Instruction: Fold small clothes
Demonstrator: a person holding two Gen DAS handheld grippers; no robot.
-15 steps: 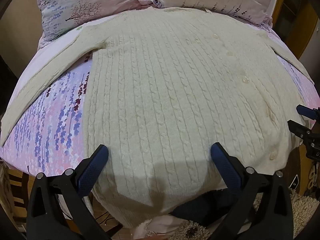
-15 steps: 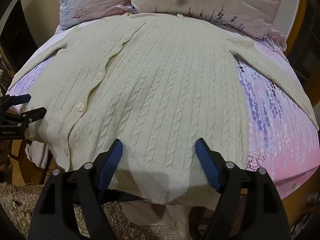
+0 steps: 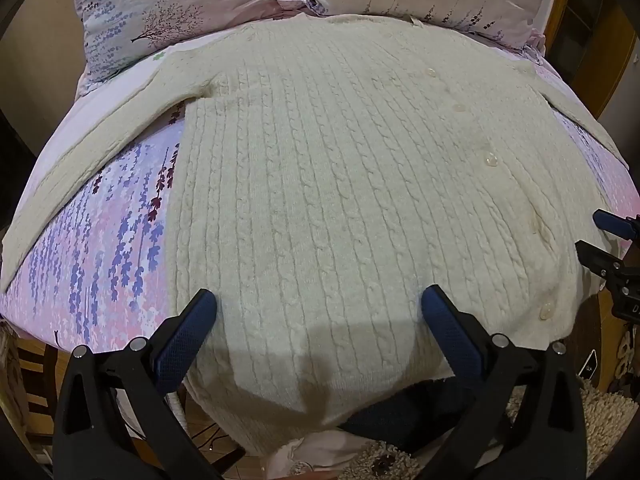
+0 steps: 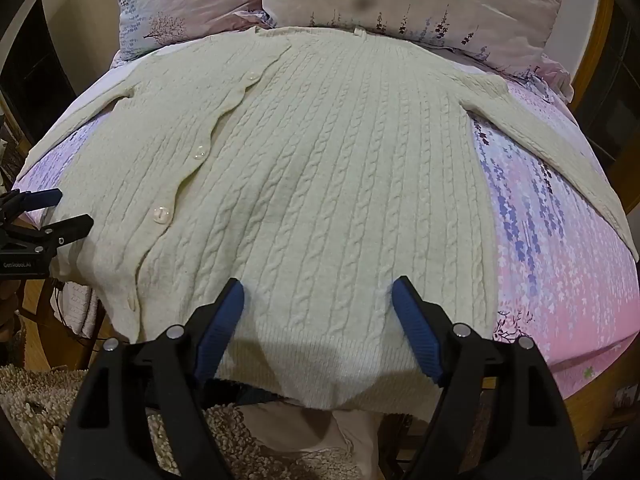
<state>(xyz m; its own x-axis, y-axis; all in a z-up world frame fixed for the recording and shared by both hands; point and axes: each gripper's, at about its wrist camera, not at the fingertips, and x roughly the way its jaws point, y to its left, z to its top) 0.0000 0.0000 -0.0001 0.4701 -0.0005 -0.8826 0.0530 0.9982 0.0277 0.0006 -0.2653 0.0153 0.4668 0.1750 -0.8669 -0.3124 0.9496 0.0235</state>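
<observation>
Apparently both empty: left gripper [image 3: 318, 308] wide, right gripper [image 4: 318, 298] narrower, over cardigan [image 3: 360, 184].

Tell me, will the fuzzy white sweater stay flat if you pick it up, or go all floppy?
Probably floppy: the cream cardigan already droops over the bed's edge at its hem. It looks thick and cable-knit, so likely a bit heavy. Its long sleeve would probably dangle. Its fuzzy knit should not slip much.
</observation>
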